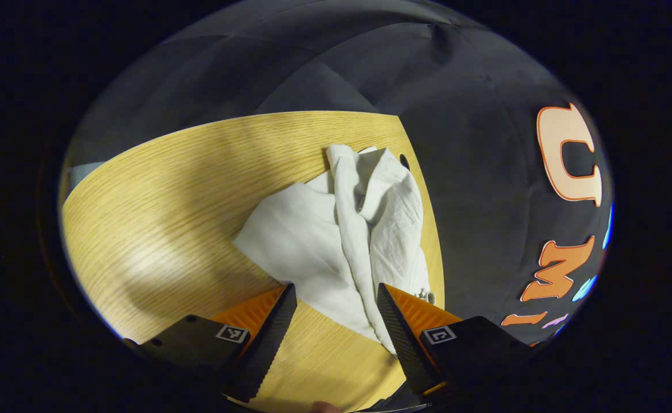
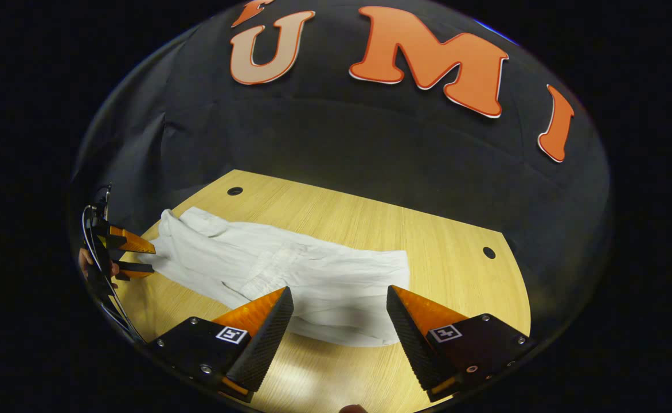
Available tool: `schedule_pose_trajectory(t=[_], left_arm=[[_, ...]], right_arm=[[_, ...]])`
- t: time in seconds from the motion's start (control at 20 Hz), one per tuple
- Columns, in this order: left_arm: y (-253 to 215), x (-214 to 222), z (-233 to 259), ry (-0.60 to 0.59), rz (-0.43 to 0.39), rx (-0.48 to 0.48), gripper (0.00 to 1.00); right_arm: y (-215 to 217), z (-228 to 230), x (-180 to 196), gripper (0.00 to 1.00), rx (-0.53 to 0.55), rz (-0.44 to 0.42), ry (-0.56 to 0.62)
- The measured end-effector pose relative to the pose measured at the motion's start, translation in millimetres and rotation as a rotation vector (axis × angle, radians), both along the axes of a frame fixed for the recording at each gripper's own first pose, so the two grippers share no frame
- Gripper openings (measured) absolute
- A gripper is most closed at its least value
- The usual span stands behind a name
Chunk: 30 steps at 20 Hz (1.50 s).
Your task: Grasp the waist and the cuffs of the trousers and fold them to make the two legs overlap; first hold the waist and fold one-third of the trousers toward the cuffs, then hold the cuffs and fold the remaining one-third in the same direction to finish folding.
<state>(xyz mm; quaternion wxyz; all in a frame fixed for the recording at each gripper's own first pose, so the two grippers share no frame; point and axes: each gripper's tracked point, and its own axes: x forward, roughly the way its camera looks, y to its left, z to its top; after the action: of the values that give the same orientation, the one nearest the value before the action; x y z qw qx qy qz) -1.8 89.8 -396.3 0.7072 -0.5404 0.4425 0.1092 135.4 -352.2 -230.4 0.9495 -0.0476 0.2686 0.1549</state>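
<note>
White trousers (image 2: 290, 269) lie stretched across the wooden table (image 2: 445, 258), rumpled and partly folded lengthwise. In the left gripper view the trousers (image 1: 336, 229) run away from me, and one narrow end lies between the fingers of my open left gripper (image 1: 336, 295). That left gripper (image 2: 135, 257), held by a hand, also appears at the far left of the right gripper view, at the trousers' left end. My right gripper (image 2: 340, 299) is open, hovering over the near edge of the wider right end. Which end is the waist I cannot tell.
The table (image 1: 158, 195) has small round holes (image 2: 234, 190) (image 2: 489, 252) near its far corners, and one hole (image 1: 403, 162) shows beside the cloth. The black cloth wall stands close behind the table's far edge. Bare wood stretches left of the trousers in the left gripper view.
</note>
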Motion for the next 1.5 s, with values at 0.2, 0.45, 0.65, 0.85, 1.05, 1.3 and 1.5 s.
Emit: schedule_pose_trajectory(t=[0.2, 0.45, 0.65, 0.85, 1.05, 1.3, 1.5], left_arm=[[-4, 24, -3, -0.048, 0.001, -0.008, 0.94], [-8, 57, -8, -0.081, 0.003, 0.004, 0.94], [-12, 73, -11, -0.139, 0.015, -0.003, 0.91], [-9, 77, -24, -0.134, 0.062, -0.026, 0.53], [-12, 89, -33, -0.144, 0.096, -0.035, 0.17], [-10, 93, -14, -0.224, 0.027, 0.063, 0.10], [-11, 93, 23, -0.285, -0.009, 0.111, 0.08]], right_arm=[[-32, 12, 2, 0.99, -0.007, -0.056, -0.023], [-62, 13, -7, 0.99, -0.024, -0.120, -0.025], [-76, 12, -23, 0.99, -0.017, -0.150, -0.007], [-97, 8, -38, 0.99, -0.053, -0.182, 0.010], [-113, 6, -46, 0.99, -0.068, -0.209, 0.026], [-112, 6, -45, 0.99, -0.044, -0.214, 0.028], [-109, 12, -43, 0.99, -0.028, -0.194, 0.013]])
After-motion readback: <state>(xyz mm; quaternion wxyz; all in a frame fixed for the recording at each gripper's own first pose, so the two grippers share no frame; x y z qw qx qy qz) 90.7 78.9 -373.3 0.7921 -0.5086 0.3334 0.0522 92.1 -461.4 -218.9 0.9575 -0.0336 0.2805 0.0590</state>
